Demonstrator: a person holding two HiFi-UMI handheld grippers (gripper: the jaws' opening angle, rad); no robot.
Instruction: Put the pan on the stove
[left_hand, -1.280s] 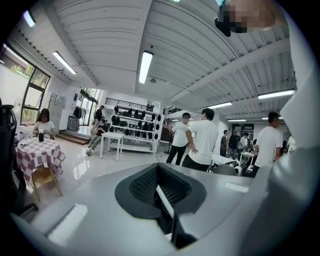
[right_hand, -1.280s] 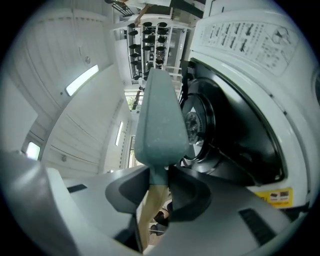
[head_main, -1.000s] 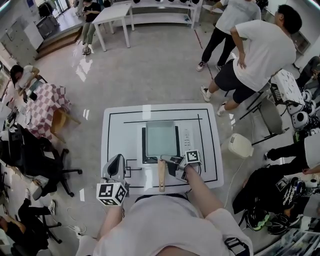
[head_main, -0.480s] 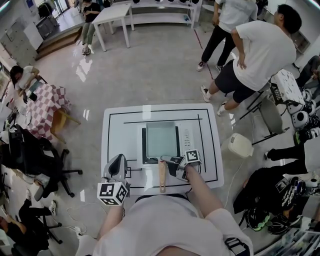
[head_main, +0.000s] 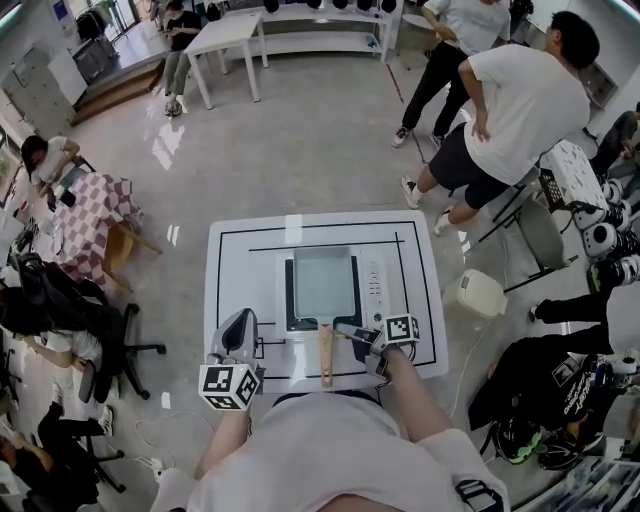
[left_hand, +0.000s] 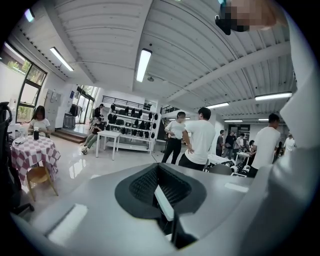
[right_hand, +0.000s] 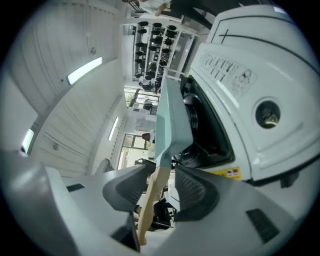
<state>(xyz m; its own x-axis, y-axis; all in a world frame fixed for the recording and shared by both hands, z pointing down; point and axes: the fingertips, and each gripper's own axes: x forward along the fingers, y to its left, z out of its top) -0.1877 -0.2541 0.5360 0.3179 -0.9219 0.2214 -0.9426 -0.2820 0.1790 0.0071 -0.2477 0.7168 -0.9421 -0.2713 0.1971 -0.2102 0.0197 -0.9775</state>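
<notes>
Opening up: right gripper (head_main: 358, 336) jaws spreading, the wooden handle (head_main: 324, 356) loose between them.
Pan (head_main: 322, 280) sits on the stove (head_main: 374, 283); left gripper (head_main: 238, 328), near left, closed, empty.

Pan (head_main: 322, 278) on stove (head_main: 372, 285); stove at table (head_main: 230, 260) centre; handle (head_main: 324, 355) sticks out over near edge, toward person (head_main: 330, 450)

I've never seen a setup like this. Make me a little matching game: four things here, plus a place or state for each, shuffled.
Things:
1. pan
2. pan handle
3. left gripper
4. right gripper

Places or states:
A. jaws together, nothing in them
B. sits on the stove
C. wooden, points toward the person
D. the handle stands between its jaws

Pairs: 1-B, 2-C, 3-A, 4-D (those jaws are opening).
</notes>
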